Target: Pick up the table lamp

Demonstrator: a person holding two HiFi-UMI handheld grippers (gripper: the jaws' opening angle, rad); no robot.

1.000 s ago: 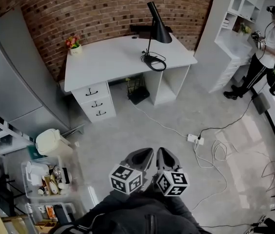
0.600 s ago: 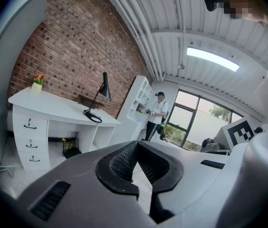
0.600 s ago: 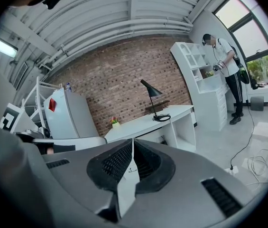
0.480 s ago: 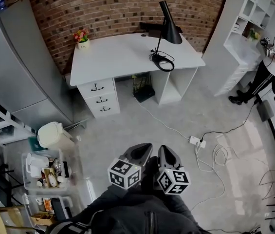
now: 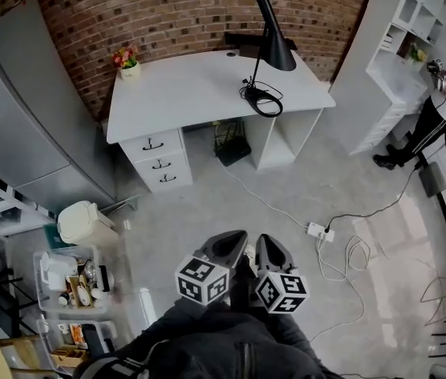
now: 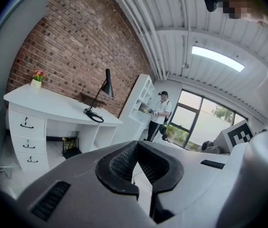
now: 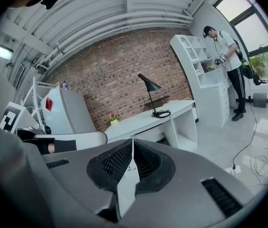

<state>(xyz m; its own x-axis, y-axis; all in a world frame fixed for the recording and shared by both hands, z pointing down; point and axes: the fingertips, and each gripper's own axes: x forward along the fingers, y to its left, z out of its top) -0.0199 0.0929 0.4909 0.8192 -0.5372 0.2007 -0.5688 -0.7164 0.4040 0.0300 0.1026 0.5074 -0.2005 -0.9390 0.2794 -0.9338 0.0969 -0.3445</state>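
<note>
Black table lamp stands upright on the white desk, toward its 3 o'clock end, with a black ring at its foot. From your grippers it lies at 12 o'clock, well apart across the grey floor. Your left gripper and right gripper sit side by side, both jaws clenched on nothing. A flower pot sits at the desk's 10 o'clock corner.

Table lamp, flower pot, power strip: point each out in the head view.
table lamp point(image 5: 275, 51), head view, on its black shade.
flower pot point(image 5: 130, 71), head view, on the white pot.
power strip point(image 5: 316, 229), head view, on its white body.
</note>
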